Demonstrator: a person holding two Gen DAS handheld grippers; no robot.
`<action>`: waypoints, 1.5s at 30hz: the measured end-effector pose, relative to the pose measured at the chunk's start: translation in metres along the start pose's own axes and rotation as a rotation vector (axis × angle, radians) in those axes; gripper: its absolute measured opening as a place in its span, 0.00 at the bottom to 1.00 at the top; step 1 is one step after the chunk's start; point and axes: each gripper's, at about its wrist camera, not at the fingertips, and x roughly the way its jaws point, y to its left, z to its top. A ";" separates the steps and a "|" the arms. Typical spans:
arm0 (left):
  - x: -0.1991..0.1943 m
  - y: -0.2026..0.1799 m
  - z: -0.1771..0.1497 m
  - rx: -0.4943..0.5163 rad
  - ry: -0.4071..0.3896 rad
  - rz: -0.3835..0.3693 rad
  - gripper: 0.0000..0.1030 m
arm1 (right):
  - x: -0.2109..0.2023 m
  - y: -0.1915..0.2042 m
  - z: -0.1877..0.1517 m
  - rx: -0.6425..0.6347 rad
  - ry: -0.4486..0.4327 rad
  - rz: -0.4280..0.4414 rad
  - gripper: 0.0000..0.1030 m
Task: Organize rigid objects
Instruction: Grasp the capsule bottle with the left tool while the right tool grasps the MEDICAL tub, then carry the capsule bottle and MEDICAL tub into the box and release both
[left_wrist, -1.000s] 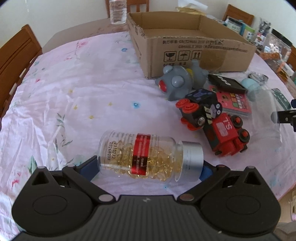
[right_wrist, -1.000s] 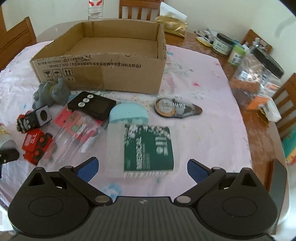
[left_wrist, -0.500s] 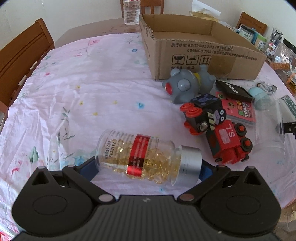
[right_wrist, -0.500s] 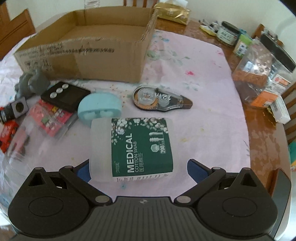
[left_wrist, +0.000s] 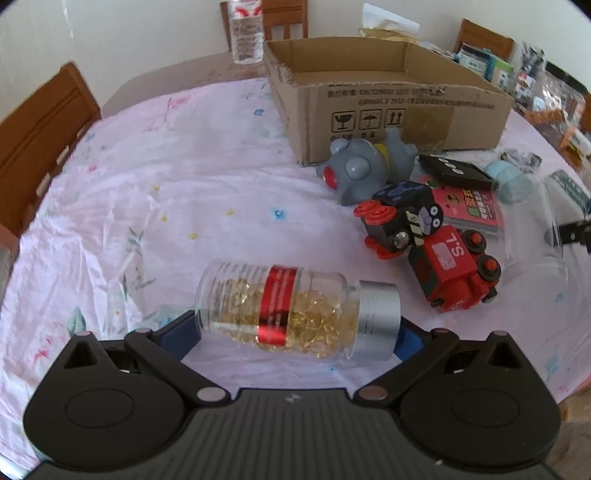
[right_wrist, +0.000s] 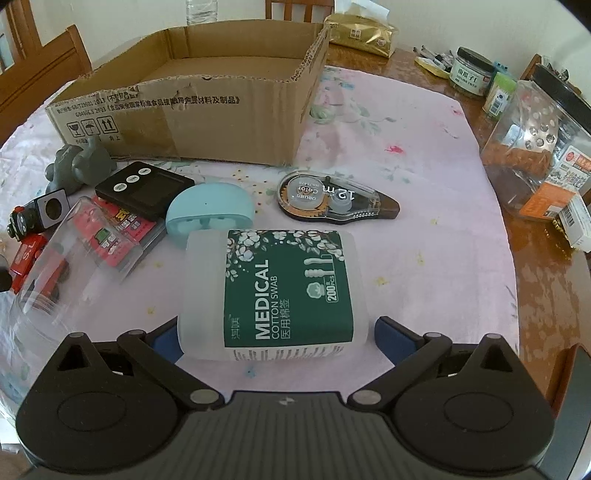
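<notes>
Clear plastic pill bottle (left_wrist: 295, 306) of golden capsules, red band, silver cap, lying crosswise between the left gripper (left_wrist: 295, 334) jaws; blue pads at base and cap, apparently touching both ends, so seemingly clamped. White cotton swab box (right_wrist: 273, 293) with green label flat on the pink floral counter (right_wrist: 424, 206), sitting between the right gripper (right_wrist: 275, 338) jaws; jaws spread wide, left pad tucked behind the box edge, right pad just beside it with a sliver of gap. Beyond, open cardboard box (right_wrist: 207, 107), correction tape dispenser (right_wrist: 336, 197), blue case (right_wrist: 210, 214), toy trains (left_wrist: 428, 251), grey toy (left_wrist: 365, 171)
</notes>
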 end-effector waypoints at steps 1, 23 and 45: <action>-0.001 -0.002 0.000 0.015 -0.004 0.005 0.99 | 0.000 0.001 0.002 -0.001 0.011 -0.004 1.00; -0.009 0.000 0.016 0.042 0.014 -0.035 0.96 | -0.006 0.022 0.033 -0.106 0.074 -0.062 0.97; -0.030 0.009 0.038 0.098 0.074 -0.082 0.92 | -0.039 0.026 0.048 -0.247 0.030 -0.041 0.84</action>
